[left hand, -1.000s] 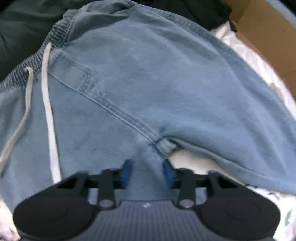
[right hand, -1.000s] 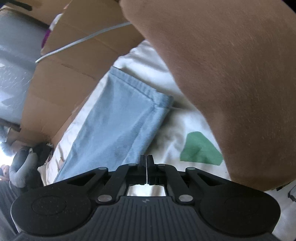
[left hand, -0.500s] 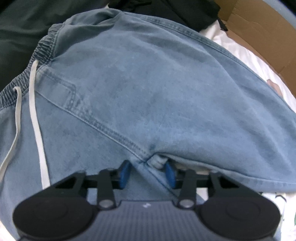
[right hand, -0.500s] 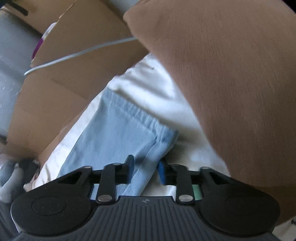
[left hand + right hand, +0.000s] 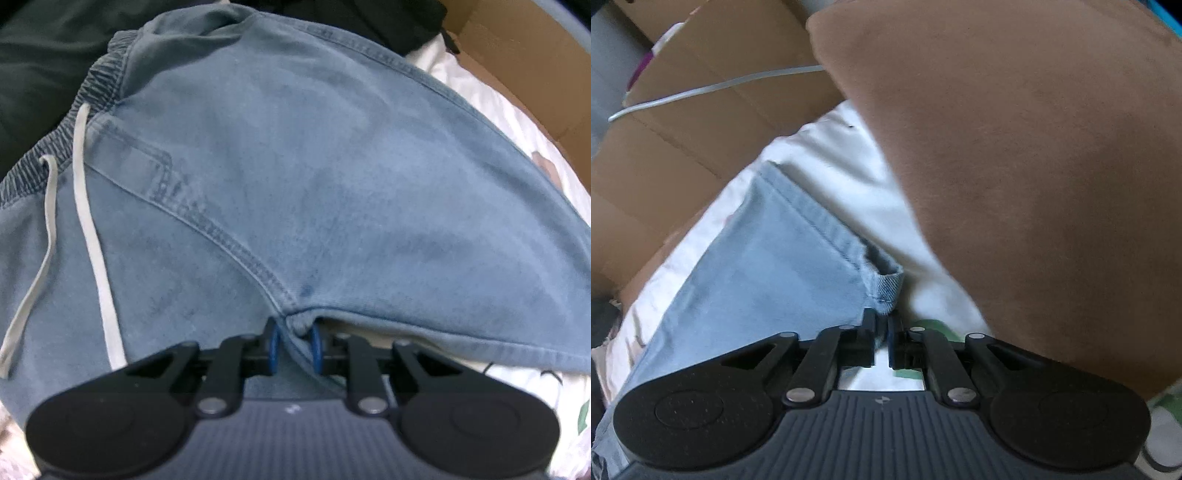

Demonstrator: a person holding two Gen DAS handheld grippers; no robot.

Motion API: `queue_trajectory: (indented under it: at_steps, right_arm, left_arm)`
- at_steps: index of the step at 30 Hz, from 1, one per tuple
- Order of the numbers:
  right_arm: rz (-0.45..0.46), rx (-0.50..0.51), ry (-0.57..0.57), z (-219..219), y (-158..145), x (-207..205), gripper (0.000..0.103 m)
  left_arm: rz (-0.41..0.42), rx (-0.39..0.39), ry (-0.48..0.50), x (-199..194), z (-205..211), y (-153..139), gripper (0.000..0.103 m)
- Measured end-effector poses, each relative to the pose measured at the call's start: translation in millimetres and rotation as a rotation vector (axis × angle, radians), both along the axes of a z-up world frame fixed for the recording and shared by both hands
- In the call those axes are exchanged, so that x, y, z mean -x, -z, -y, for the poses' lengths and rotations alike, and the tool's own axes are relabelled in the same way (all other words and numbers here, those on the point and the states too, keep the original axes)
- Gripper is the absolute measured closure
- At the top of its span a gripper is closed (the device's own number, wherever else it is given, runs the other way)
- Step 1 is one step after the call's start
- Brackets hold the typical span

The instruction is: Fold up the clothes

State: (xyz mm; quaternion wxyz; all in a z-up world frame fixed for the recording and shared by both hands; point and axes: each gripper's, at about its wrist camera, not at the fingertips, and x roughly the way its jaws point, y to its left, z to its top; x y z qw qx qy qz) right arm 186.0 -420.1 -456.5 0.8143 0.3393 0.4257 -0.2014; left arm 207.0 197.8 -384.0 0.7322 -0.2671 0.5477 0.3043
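Observation:
Light blue denim trousers (image 5: 295, 166) with an elastic waistband (image 5: 92, 85) and a white drawstring (image 5: 92, 240) lie spread on a white printed sheet (image 5: 498, 122). My left gripper (image 5: 294, 347) is at the crotch seam. Its jaws are closing, and its blue pads (image 5: 274, 349) press on a bunched fold of denim. In the right wrist view, one trouser leg (image 5: 768, 266) runs away to the upper left. My right gripper (image 5: 881, 325) is shut to a thin slit on the corner of that leg's hem (image 5: 886, 288).
A large brown cushion (image 5: 1015, 166) looms close on the right of the right gripper. Cardboard (image 5: 720, 122) with a white cable (image 5: 720, 86) borders the sheet (image 5: 842, 173) at the far side. A dark garment (image 5: 44, 55) lies beyond the waistband, with more cardboard (image 5: 517, 66) at the upper right.
The left jaws have narrowed onto the crotch fold. The right gripper opened, moved down around the leg's hem corner and closed on it.

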Motion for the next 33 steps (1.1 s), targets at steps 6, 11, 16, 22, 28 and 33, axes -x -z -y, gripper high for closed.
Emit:
queue_trajectory:
  at_steps: [6,11,16,22,28,33]
  right_arm:
    - [0.076,0.128,-0.044,-11,-34,7,0.087]
    - [0.156,0.170,-0.120,-19,-47,-6,0.082]
    - [0.159,0.155,-0.222,-21,-42,-47,0.078]
    - [0.149,0.237,-0.292,-34,-32,-101,0.065]
    - [0.137,0.311,-0.344,-28,-26,-144,0.062]
    - [0.119,0.353,-0.387,-29,-16,-160,0.058]
  left_arm:
    - [0.052,-0.042,-0.021,0,11,-33,0.081]
    - [0.124,-0.072,-0.015,-13,11,-50,0.081]
    - [0.133,-0.101,-0.008,-35,5,-39,0.082]
    - [0.126,-0.106,-0.002,-46,-1,-25,0.081]
    - [0.136,-0.109,-0.025,-51,-6,-16,0.080]
    - [0.148,-0.108,-0.037,-56,-10,-13,0.080]
